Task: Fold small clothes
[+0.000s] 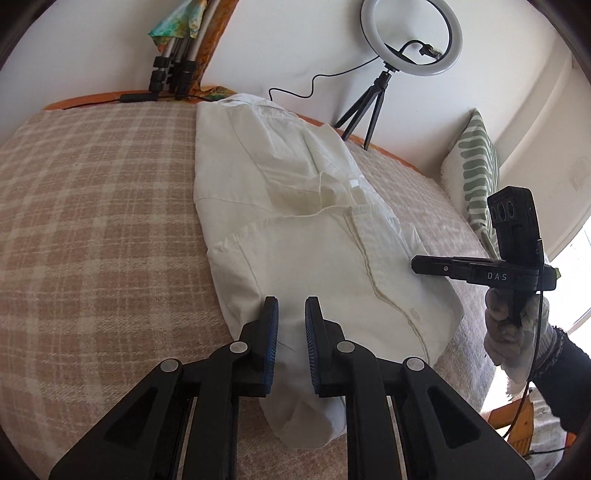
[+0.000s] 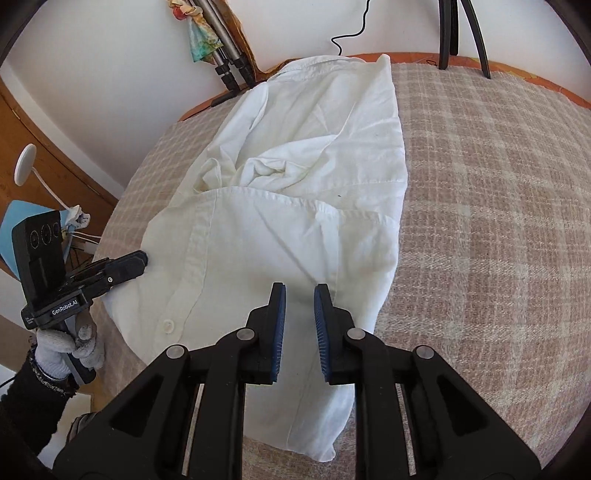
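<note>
Both tools, left tool [image 1: 291,325] and right tool [image 2: 299,314], hover narrowly parted over the soft, limp white shirt [image 2: 295,206]; I'd pinch its bottom-of-frame hem corners.

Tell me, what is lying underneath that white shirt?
The white shirt lies on a checked blanket, which shows all around it. Anything directly beneath the cloth is covered and cannot be seen.

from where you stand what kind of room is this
Probably a bedroom used for filming: a white shirt lies on a bed's plaid blanket, a striped pillow leans on the wall, and a ring light stands behind.
</note>
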Motion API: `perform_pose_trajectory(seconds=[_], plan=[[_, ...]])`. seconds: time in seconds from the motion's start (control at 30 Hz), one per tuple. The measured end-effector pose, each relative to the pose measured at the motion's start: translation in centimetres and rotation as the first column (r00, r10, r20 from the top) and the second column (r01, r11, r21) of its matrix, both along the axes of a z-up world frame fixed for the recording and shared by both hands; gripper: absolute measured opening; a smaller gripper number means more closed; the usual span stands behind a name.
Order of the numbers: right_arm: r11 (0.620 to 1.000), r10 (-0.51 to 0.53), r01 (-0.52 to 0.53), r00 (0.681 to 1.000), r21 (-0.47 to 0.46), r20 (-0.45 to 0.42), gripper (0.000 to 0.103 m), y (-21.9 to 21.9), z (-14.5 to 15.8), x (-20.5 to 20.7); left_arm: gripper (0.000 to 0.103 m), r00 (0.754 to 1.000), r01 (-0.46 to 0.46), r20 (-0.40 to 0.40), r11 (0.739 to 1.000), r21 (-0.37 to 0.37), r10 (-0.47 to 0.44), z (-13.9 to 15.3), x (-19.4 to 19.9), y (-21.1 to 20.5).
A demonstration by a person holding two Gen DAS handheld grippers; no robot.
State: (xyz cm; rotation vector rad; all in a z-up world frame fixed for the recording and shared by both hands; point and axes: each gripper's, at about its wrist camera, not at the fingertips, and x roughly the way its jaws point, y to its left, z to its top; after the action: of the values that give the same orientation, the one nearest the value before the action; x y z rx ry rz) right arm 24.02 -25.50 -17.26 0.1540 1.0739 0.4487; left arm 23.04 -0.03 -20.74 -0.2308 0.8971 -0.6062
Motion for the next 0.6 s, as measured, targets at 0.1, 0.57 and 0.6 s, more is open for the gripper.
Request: perform_pose_trajectory(seconds=[0.1,0.57,0.6], plan=[[1.0,0.001,-0.001,1.0,0.008,-0.001,0.01,-0.2,0.6,0.1,0.013,0.999,-0.023,0.027,0.999,-0.034,0.024,0.9,-0.6,1.0],[1.0,0.03,-0.029,0.995,-0.011,0.098,0.015,-0.5,4.5,-0.7,0.013,0.995,0.046,0.087,0.999,-0.006,-0.046,4.3,-0.4,-0.5],[1.0,0.023,-0.023,0.995,-0.007,0.101,0.015,-0.7,4.8,-0.2,0.013,0.996,0.038,0.087,0.999,-0.01,-0.037,4.5,0.4,-0.3]])
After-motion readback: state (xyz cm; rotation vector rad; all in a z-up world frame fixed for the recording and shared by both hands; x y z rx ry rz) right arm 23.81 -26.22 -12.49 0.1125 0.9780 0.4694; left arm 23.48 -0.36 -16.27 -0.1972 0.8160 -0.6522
